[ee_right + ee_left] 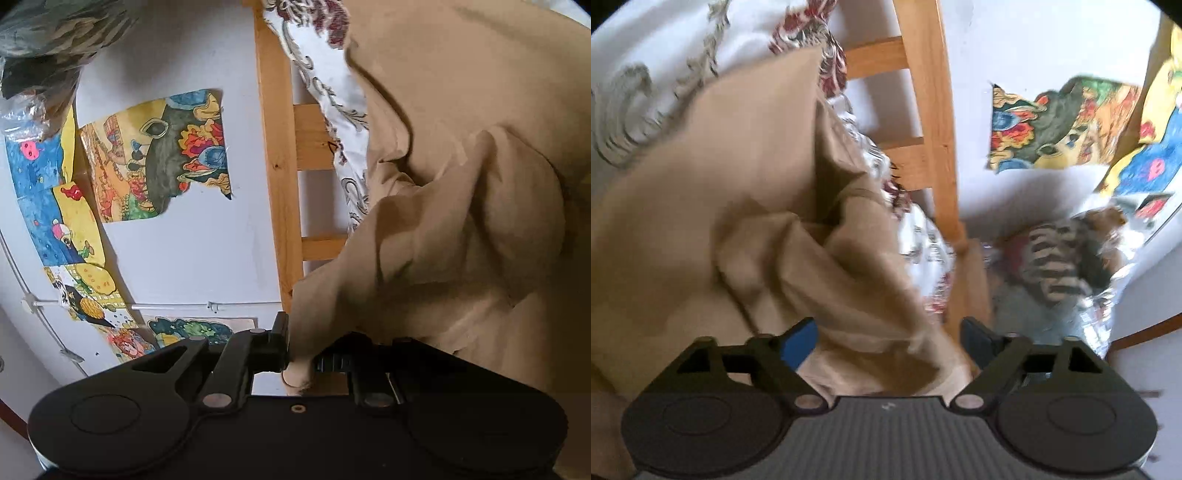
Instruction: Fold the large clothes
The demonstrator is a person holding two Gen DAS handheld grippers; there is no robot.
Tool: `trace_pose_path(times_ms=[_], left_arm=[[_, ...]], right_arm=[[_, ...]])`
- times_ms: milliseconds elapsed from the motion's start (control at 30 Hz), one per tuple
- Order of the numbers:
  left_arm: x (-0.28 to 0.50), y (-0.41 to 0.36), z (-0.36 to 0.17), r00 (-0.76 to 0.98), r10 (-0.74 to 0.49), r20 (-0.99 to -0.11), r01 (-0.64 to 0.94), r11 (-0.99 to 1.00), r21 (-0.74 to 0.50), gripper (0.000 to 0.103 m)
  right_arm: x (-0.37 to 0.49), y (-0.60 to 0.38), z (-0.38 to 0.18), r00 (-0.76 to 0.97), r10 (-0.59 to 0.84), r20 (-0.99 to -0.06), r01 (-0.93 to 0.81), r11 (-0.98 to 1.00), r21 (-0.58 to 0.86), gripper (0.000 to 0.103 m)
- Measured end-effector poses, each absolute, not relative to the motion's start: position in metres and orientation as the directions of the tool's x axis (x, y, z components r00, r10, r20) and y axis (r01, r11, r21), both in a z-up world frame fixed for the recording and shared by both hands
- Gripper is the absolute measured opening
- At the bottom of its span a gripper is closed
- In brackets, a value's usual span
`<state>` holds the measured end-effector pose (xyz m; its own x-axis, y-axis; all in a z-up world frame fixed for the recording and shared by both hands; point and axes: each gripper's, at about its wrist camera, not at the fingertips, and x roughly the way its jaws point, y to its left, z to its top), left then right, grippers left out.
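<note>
So the big tan garment point(701, 192) is lying in a rumpled heap over the patterned bedsheet point(646, 55), right up against the wooden bed frame point(934, 110). Kids' drawings point(159, 155) are hanging on the wall behind. My right gripper point(299, 354) is pinching a fold of the garment, while my left gripper point(888, 341) is sitting wide open, gripping nothing, cloth just beyond it.

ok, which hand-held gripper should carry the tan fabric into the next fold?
Right. The right hand-held gripper is already shut on a fold of the tan fabric. The left hand-held gripper stands open, with the cloth lying between its fingers but not pinched, so it would need to regrasp first.
</note>
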<state>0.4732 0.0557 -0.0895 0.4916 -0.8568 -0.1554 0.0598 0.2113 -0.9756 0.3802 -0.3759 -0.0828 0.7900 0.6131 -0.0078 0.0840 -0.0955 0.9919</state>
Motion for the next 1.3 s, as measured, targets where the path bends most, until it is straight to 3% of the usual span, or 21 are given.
trace_pose_path(times_ms=[100, 267, 367, 467, 533, 567, 633, 700, 767, 800, 933, 1033, 1133, 1167, 1300], left_arm=[[0.485, 0.039, -0.088, 0.476, -0.870, -0.126, 0.078, 0.185, -0.980, 0.102], [0.495, -0.005, -0.083, 0.381, -0.903, -0.198, 0.037, 0.229, -0.973, 0.102], [0.488, -0.020, -0.088, 0.351, -0.918, -0.187, 0.049, 0.217, -0.975, 0.102], [0.490, -0.022, -0.100, 0.368, -0.902, -0.227, -0.018, 0.237, -0.971, 0.102], [0.495, -0.017, -0.102, 0.425, -0.883, -0.200, -0.054, 0.196, -0.979, 0.102], [0.496, -0.015, -0.100, 0.465, -0.865, -0.186, -0.057, 0.180, -0.982, 0.098], [0.498, -0.014, -0.090, 0.506, -0.843, -0.181, -0.058, 0.176, -0.983, 0.080], [0.498, -0.016, -0.078, 0.513, -0.832, -0.210, -0.061, 0.208, -0.976, 0.041], [0.504, -0.018, -0.068, 0.514, -0.818, -0.258, -0.093, 0.246, -0.965, 0.016], [0.508, -0.019, -0.065, 0.511, -0.815, -0.275, -0.112, 0.254, -0.961, 0.009], [0.519, -0.022, -0.052, 0.514, -0.801, -0.308, -0.129, 0.283, -0.950, 0.004], [0.523, -0.030, -0.041, 0.515, -0.802, -0.302, -0.113, 0.285, -0.952, 0.004], [0.526, -0.040, -0.031, 0.509, -0.809, -0.294, -0.083, 0.295, -0.952, 0.004], [0.526, -0.042, -0.028, 0.508, -0.810, -0.295, -0.069, 0.303, -0.951, 0.004], [0.524, -0.039, -0.029, 0.489, -0.816, -0.307, -0.064, 0.317, -0.946, 0.004]], right_arm=[[0.377, -0.374, -0.088, 0.790, 0.613, -0.021, 0.108, -0.106, 0.989, 0.016], [0.377, -0.376, -0.085, 0.796, 0.604, -0.049, 0.135, -0.098, 0.986, 0.016], [0.379, -0.377, -0.081, 0.804, 0.593, -0.044, 0.141, -0.117, 0.983, 0.016], [0.380, -0.377, -0.077, 0.805, 0.592, -0.029, 0.133, -0.132, 0.982, 0.016], [0.380, -0.376, -0.077, 0.806, 0.591, -0.023, 0.129, -0.137, 0.982, 0.016], [0.379, -0.376, -0.078, 0.807, 0.590, -0.023, 0.129, -0.138, 0.982, 0.016], [0.378, -0.377, -0.079, 0.806, 0.592, -0.032, 0.132, -0.127, 0.983, 0.016], [0.375, -0.379, -0.079, 0.807, 0.588, -0.049, 0.131, -0.097, 0.987, 0.017], [0.371, -0.383, -0.075, 0.803, 0.585, -0.109, 0.141, -0.009, 0.990, 0.023], [0.367, -0.384, -0.071, 0.805, 0.575, -0.146, 0.138, 0.059, 0.989, 0.026], [0.338, -0.376, -0.054, 0.805, 0.550, -0.224, 0.068, 0.289, 0.955, 0.039], [0.314, -0.351, -0.040, 0.804, 0.508, -0.309, -0.007, 0.528, 0.849, 0.041], [0.308, -0.311, -0.036, 0.825, 0.450, -0.343, -0.059, 0.672, 0.738, 0.036], [0.310, -0.302, -0.038, 0.835, 0.440, -0.330, -0.062, 0.671, 0.739, 0.030], [0.334, -0.274, -0.042, 0.863, 0.424, -0.273, -0.054, 0.616, 0.786, 0.023]])
